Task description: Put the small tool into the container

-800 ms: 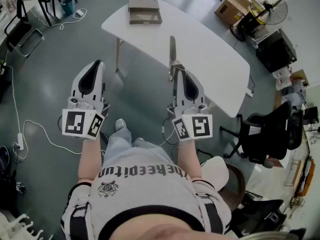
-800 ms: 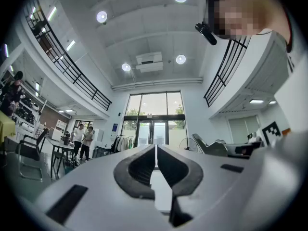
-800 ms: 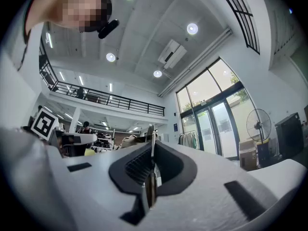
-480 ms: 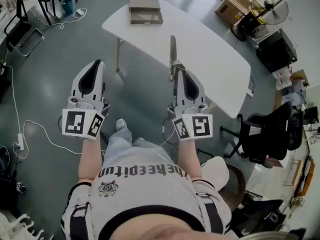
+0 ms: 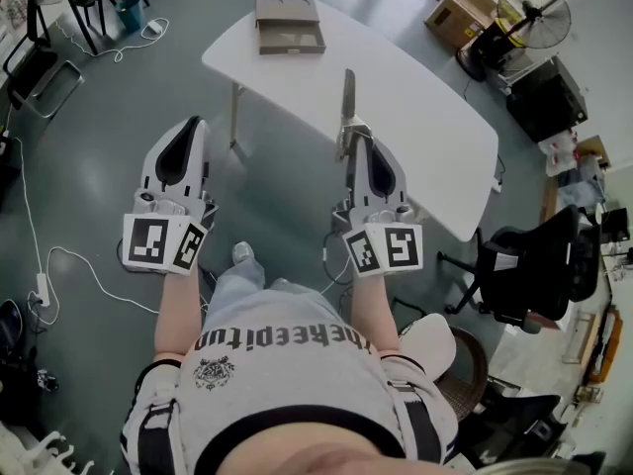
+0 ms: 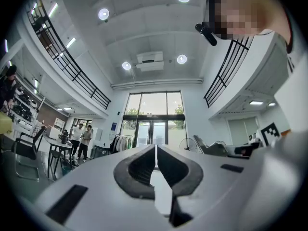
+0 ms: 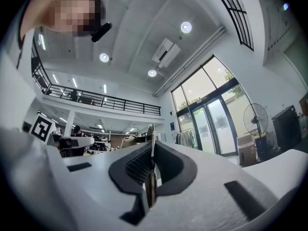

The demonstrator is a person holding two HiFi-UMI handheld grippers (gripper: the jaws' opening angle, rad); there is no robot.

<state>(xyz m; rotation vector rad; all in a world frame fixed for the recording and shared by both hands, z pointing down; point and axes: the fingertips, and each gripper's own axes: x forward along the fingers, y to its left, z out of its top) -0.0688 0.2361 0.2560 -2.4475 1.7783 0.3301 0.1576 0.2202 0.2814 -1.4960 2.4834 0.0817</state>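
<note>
**Left claw.** The left claw [image 5: 194, 124] is held in the air above the floor [image 5: 89, 166], off the near left side of the white surface [image 5: 425, 107]. In the left gripper view, the left claw [image 6: 155, 149] has its jaws together with only a thin slit between the black pads. Nothing stands between them.

**Right claw.** The right claw [image 5: 353, 139] is held beside the left one, at the near edge of the surface. Its jaws are clamped on the small tool [image 5: 347, 95]. In the right gripper view, the small tool [image 7: 150, 184] is a thin flat strip standing on edge between the pads of the right claw [image 7: 152, 150]. Its brown rear part lies behind the pads and its pale metal blade projects past the jaw tips.

**Task items.**
- In the head view, the blade of the small tool points away from the person and overlaps the near edge of the surface.
- The container [image 5: 288, 23] is a brown, shallow open box at the far left corner of the surface.
- The container has two round recesses at its far side and a rectangular compartment at its near side.
- The small tool and the container are well apart.
</note>
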